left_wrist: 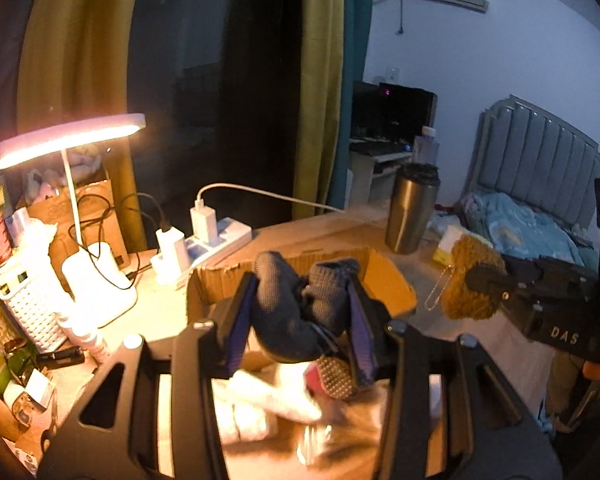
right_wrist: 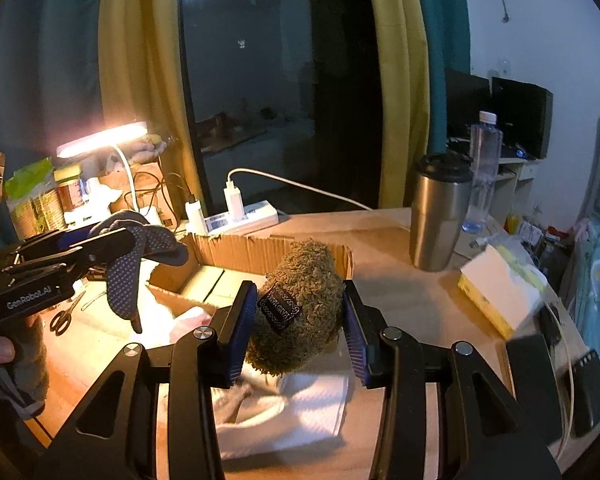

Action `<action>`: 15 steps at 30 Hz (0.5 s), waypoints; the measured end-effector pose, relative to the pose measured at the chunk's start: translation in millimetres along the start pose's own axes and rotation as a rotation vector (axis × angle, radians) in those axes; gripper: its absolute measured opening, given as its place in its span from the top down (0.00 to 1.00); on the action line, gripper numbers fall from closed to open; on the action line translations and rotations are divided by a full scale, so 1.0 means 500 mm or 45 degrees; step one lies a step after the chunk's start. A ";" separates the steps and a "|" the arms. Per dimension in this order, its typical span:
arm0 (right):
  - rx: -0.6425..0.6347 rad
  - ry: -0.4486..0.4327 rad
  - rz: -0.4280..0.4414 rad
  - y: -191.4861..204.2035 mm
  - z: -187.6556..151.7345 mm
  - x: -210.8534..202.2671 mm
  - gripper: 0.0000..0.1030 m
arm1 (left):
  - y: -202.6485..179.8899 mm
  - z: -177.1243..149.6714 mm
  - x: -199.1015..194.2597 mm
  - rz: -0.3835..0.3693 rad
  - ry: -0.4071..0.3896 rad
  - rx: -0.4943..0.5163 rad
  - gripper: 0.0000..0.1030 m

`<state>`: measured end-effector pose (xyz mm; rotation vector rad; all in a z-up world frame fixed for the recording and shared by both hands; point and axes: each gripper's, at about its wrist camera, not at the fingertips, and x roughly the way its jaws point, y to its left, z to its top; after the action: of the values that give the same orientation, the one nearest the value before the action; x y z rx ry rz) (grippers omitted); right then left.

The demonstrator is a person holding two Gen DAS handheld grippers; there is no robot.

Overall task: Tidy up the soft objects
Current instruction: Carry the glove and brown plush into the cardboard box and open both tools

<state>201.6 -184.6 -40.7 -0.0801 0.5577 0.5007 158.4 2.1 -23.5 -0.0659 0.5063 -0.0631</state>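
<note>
Left gripper (left_wrist: 300, 320): fingers closed on a dark dotted glove (left_wrist: 288, 308), held off the desk (right_wrist: 412, 304) above the open cardboard box (left_wrist: 384, 276). Seen from the right wrist cam, glove hangs limp from the fingers, one part drooping down, left of the box. Fingers partway shut, glove bunched betw. them.

Right gripper (right_wrist: 300, 316): fingers clamped on an olive-brown fuzzy plush item (right_wrist: 304, 308) w/ small dark woven label facing the cam. From the left wrist cam the plush sits right of the box, metal chain dangling beside it. Held clear of the desk.

Below both grippers: white cloth (right_wrist: 308, 412) lying on the desk in front of the box; more white soft items under the left gripper, blurred, type cannot be told.

Surroundings: lit desk lamp (left_wrist: 68, 140) at left; power strip (left_wrist: 220, 240) w/ chargers behind the box; steel tumbler (right_wrist: 440, 212) upright at right, clear water bottle (right_wrist: 484, 172) just behind it; tissue pack (right_wrist: 500, 296) near right edge. Scissors (right_wrist: 64, 316) on the desk below the left gripper. Person's hand (right_wrist: 0, 348) at its handle.
</note>
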 end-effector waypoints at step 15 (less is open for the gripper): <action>-0.022 0.027 0.146 -0.060 0.043 0.118 0.57 | -0.041 0.020 0.124 0.050 0.023 -0.057 0.57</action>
<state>269.5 -180.9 -55.4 -0.0699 0.5807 0.6171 216.3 -22.7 -43.2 -0.0993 0.5268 -0.0135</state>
